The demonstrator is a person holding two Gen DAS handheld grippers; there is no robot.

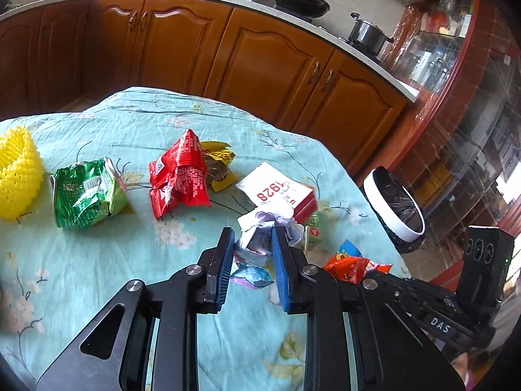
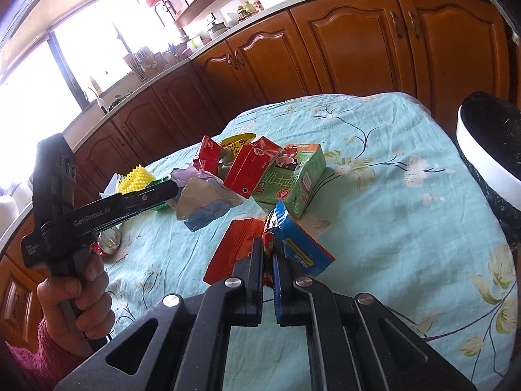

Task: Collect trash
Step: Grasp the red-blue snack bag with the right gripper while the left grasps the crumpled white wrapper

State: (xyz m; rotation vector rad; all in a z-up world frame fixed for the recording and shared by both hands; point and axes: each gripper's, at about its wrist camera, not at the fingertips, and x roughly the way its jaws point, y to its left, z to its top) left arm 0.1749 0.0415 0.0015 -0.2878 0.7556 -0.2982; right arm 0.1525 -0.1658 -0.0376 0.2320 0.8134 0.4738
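Note:
My left gripper (image 1: pixel 253 238) is shut on a crumpled white and lilac wrapper (image 1: pixel 260 228) just above the table; it also shows in the right wrist view (image 2: pixel 208 202). My right gripper (image 2: pixel 268 247) is shut on a red and blue snack wrapper (image 2: pixel 293 244), seen in the left wrist view (image 1: pixel 351 265) too. A white bin with a black liner (image 1: pixel 395 208) stands off the table's right edge (image 2: pixel 488 150). On the teal cloth lie a green bag (image 1: pixel 88 192), a red bag (image 1: pixel 179 176), a red and white carton (image 1: pixel 280 192) and a green carton (image 2: pixel 293 176).
A yellow foam net (image 1: pixel 18 176) lies at the table's left. The teal floral tablecloth (image 1: pixel 146 120) covers the table. Wooden kitchen cabinets (image 1: pixel 260 65) stand behind. A person's hand (image 2: pixel 78 296) holds the left gripper's handle.

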